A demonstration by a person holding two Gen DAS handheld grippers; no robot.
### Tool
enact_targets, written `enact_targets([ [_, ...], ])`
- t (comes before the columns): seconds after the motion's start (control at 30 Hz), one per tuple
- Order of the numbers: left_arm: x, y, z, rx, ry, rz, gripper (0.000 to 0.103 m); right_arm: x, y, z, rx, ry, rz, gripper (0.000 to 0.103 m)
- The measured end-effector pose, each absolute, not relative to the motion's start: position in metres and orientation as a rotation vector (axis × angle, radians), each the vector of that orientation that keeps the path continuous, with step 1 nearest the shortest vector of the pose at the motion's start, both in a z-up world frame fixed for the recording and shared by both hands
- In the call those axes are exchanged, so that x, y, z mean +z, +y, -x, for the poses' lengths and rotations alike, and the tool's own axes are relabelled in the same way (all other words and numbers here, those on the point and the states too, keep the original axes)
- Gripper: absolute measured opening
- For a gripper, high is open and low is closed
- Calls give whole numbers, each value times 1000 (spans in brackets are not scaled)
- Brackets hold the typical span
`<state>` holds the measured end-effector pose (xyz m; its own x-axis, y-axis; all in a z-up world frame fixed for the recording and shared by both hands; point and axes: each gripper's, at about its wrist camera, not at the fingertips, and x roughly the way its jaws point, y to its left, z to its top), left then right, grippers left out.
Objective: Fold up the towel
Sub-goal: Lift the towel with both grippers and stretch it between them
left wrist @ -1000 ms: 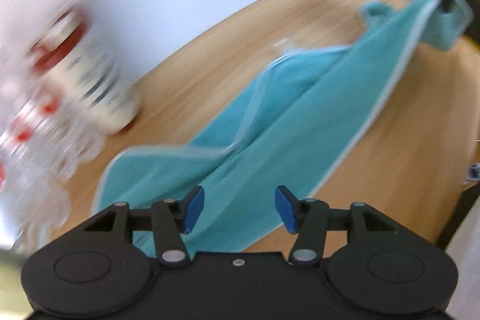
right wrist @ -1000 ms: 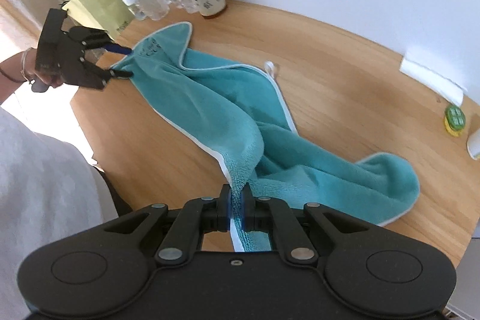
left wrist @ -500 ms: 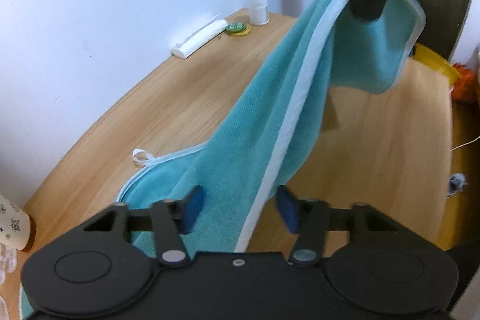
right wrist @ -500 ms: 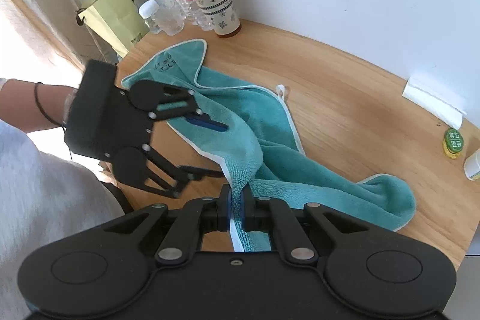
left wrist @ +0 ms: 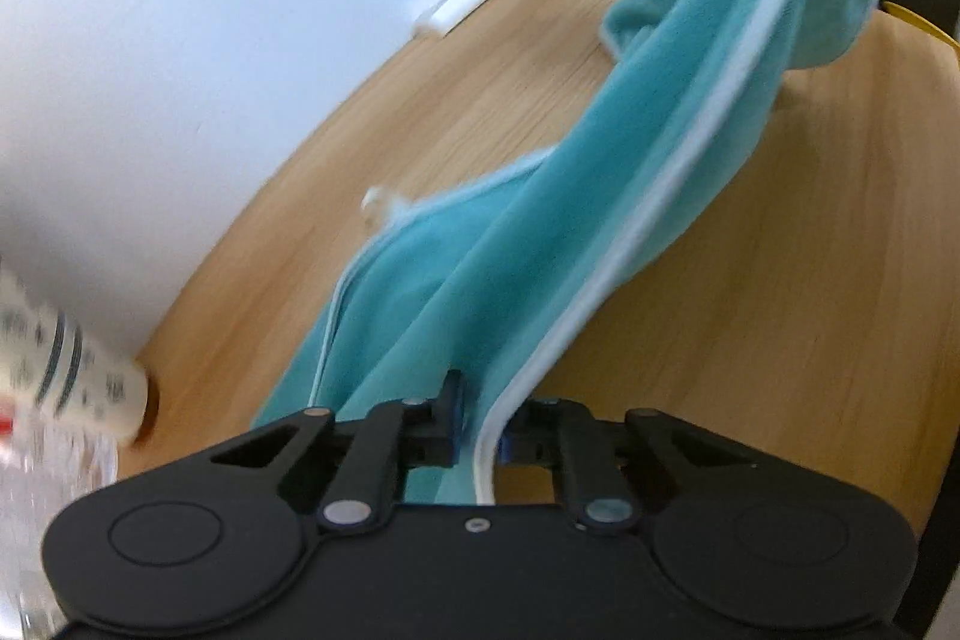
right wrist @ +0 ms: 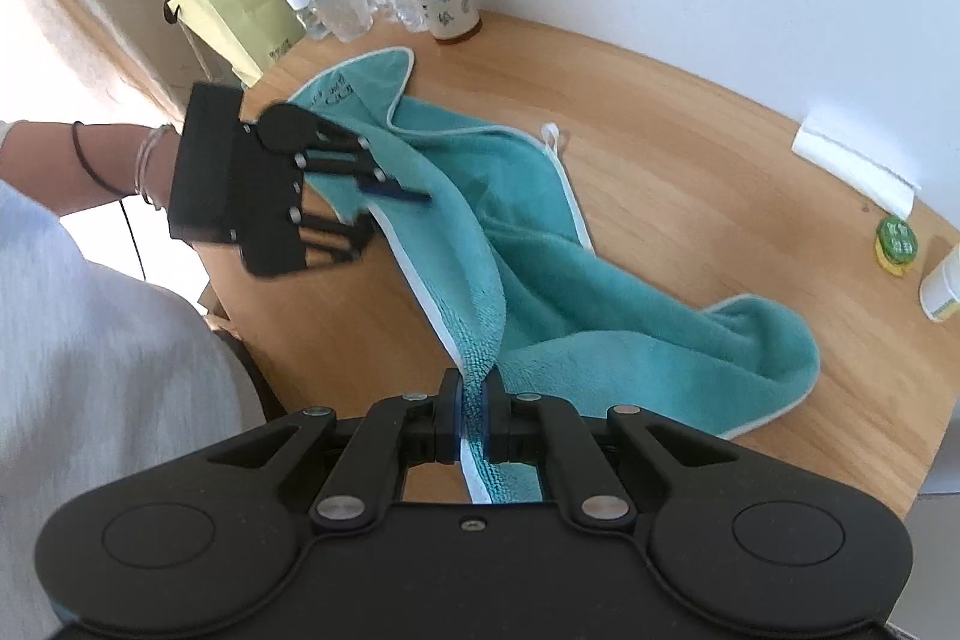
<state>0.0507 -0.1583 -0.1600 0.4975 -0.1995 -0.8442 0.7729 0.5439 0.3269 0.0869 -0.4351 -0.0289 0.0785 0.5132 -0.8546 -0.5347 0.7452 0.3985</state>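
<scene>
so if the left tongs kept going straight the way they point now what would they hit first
The teal terry towel they are already shut on, then probably the wooden table beneath it; depth is unclear.

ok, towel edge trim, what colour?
White trim on a teal towel; clearest in the right wrist view.
</scene>
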Motion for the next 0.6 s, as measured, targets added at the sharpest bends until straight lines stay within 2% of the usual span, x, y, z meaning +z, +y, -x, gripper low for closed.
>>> enact_targets([
  [0.17,-160,-132,-51,-612,896,-775,5,-35,-440,-81,784,1282,35,6],
  [0.6,-160,-73,-48,-455,908,-854,5,-40,-431,-68,787,1301,76,6],
])
